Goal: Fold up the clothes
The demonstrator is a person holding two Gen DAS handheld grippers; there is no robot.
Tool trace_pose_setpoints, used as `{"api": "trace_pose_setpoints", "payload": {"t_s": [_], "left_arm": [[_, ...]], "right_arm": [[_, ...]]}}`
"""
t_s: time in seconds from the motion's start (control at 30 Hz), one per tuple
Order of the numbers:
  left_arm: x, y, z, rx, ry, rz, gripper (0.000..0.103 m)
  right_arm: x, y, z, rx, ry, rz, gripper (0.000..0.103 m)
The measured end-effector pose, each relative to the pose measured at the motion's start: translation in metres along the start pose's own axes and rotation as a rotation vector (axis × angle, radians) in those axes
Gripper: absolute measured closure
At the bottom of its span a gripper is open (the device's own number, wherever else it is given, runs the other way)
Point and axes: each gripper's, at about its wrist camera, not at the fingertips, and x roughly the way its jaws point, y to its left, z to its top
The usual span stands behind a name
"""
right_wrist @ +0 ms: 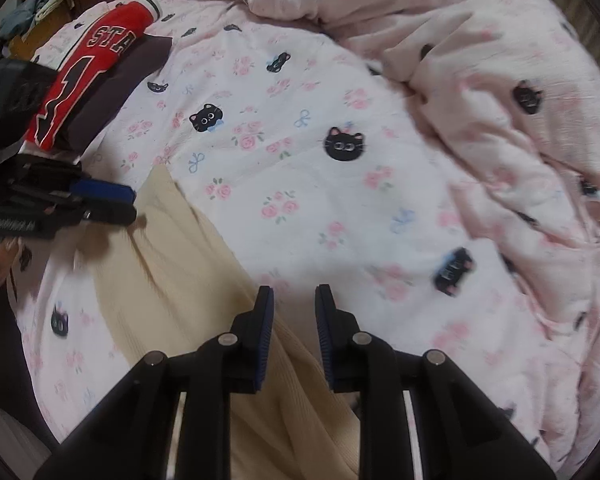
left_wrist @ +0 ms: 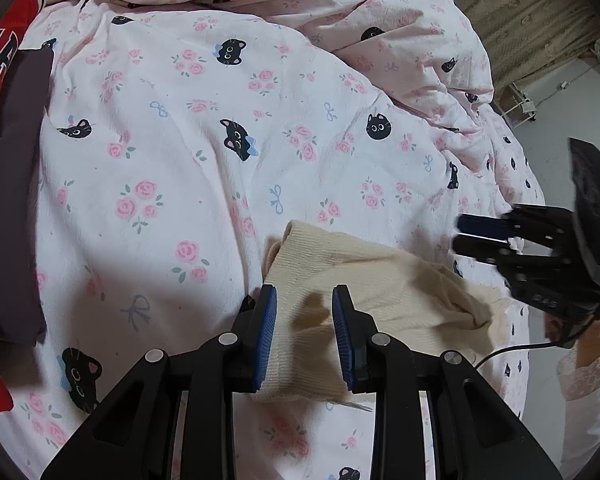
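Observation:
A cream ribbed knit garment (left_wrist: 380,280) lies flat on the cat-and-rose bed sheet (left_wrist: 180,120). My left gripper (left_wrist: 305,292) stands over its near-left end. The blue pads are apart and the knit shows flat between and beneath them, with no visible pinch. My right gripper (left_wrist: 458,234) hovers past the garment's right end with a slight gap between its fingers. In the right wrist view the right gripper (right_wrist: 294,290) is open above the cream garment (right_wrist: 172,272), with nothing gripped. There the left gripper (right_wrist: 134,203) sits at the knit's far-left edge.
A folded red jersey (right_wrist: 88,80) and a dark grey folded garment (right_wrist: 128,76) lie stacked along the bed's left side. A bunched duvet (right_wrist: 480,100) fills the back and right. A hand in a white lace sleeve (left_wrist: 580,364) holds the right gripper.

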Motion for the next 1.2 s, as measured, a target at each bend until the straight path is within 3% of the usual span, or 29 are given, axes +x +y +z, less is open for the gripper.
{"api": "trace_pose_setpoints", "payload": {"t_s": [0.27, 0.43, 0.67, 0.73, 0.77, 1.2], "left_arm": [[0.000, -0.002, 0.000, 0.001, -0.001, 0.014, 0.078], [0.001, -0.003, -0.001, 0.007, -0.002, 0.022, 0.078], [0.002, -0.003, -0.001, 0.010, 0.000, 0.023, 0.078], [0.003, -0.003, -0.001, 0.010, 0.002, 0.023, 0.078], [0.003, -0.003, -0.001, 0.011, 0.002, 0.023, 0.078], [0.004, -0.003, 0.000, 0.012, 0.008, 0.020, 0.078]], "right_arm": [[-0.023, -0.006, -0.071, -0.053, 0.074, -0.057, 0.081], [-0.008, 0.002, -0.102, -0.063, 0.124, -0.089, 0.082], [0.000, -0.004, -0.106, -0.037, 0.136, -0.076, 0.085], [-0.001, -0.007, -0.104, -0.036, 0.142, -0.080, 0.099], [-0.002, -0.009, -0.103, -0.033, 0.142, -0.083, 0.101], [0.005, -0.039, -0.089, 0.014, 0.166, -0.136, 0.101]]}}
